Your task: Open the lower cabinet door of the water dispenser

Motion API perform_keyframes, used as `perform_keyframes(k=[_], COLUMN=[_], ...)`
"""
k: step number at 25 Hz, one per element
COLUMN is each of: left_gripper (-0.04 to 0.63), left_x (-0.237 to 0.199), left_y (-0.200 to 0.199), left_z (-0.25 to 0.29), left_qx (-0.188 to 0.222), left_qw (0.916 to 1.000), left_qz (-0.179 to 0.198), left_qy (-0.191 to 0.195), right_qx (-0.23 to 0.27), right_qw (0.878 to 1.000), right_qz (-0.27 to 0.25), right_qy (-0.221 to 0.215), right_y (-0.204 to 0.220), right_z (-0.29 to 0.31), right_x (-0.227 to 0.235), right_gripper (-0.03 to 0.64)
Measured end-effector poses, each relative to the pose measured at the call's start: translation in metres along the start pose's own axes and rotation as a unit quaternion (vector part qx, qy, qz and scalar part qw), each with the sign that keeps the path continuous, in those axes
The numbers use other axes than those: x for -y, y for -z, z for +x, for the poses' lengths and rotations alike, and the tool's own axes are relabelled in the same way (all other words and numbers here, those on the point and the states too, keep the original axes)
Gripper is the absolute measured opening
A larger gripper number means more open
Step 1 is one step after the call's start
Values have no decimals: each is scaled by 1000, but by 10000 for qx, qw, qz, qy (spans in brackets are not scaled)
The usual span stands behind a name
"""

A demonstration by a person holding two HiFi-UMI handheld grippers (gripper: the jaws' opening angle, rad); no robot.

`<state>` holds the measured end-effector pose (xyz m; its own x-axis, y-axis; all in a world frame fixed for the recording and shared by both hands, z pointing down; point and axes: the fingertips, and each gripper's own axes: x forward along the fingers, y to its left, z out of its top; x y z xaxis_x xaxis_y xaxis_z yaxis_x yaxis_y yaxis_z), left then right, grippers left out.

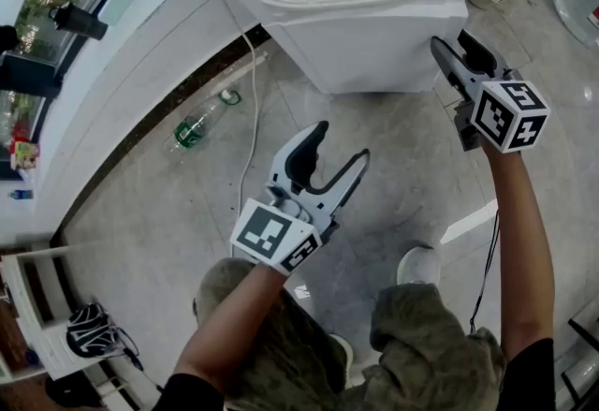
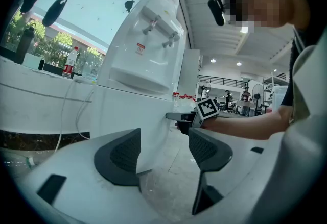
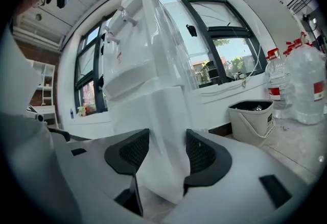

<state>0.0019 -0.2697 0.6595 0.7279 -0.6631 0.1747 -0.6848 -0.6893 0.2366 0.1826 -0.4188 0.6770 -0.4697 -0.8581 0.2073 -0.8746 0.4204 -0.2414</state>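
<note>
White water dispenser (image 1: 374, 44), green bottle (image 1: 195, 130), grey floor (image 1: 393, 184)

At the bottom of the frame the left gripper (image 2: 163, 150) has its two dark pads well apart, with only floor between them. Behind them, at centre, stands the white water dispenser (image 2: 148, 62). Right of centre the right gripper (image 2: 176, 116), with its marker cube, reaches in on a bare arm (image 2: 245, 125) from the right edge, its tip at the right edge of the lower cabinet (image 2: 130, 110).
</note>
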Motion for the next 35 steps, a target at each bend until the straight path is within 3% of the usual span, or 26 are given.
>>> perform_keyframes(k=[14,35], left_gripper=[268,268], left_x=[10,46], left_y=[0,5], left_z=[5,16], left_qx=[47,-33], left_qw=[9996,9982], left_qz=[-121,3], left_qy=[233,593], right_qx=[104,85], right_qw=[9999,9990], right_qz=[-136,-390], right_qy=[7,-217], right_y=[17,37], right_z=[-41,-83], right_x=[-28,-72], right_gripper=[175,100])
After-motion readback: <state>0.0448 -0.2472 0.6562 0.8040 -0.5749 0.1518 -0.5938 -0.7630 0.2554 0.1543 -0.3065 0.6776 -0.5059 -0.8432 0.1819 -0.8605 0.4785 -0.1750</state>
